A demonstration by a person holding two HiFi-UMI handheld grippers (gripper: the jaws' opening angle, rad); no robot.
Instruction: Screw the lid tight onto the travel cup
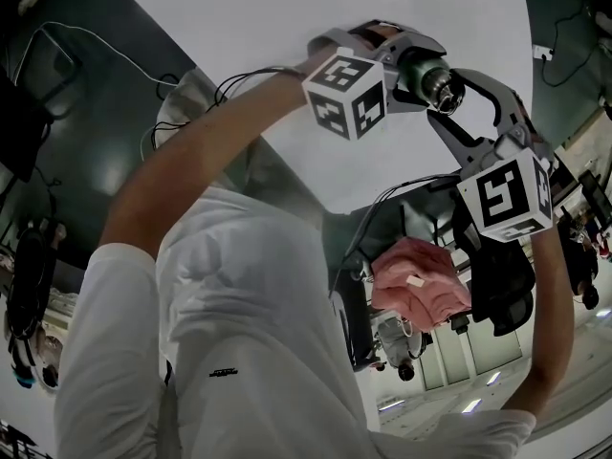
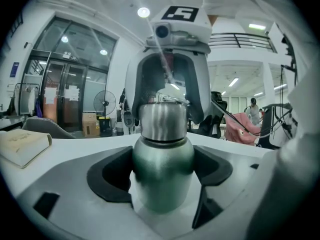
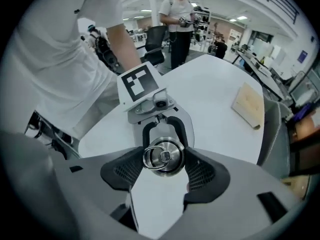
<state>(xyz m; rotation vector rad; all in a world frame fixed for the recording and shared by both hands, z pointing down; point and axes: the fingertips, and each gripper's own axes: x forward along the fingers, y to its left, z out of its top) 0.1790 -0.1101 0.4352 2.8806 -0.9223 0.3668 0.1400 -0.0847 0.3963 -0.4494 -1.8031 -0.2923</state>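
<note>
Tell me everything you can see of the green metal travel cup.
The upright travel cup has a rounded matte green metal body and a shiny steel lid with a ring handle on top. The left gripper clamps its body; the right gripper grips the lid from above.

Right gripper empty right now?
No: the right gripper is shut on the steel lid, with its jaw pads pressing both sides.
</note>
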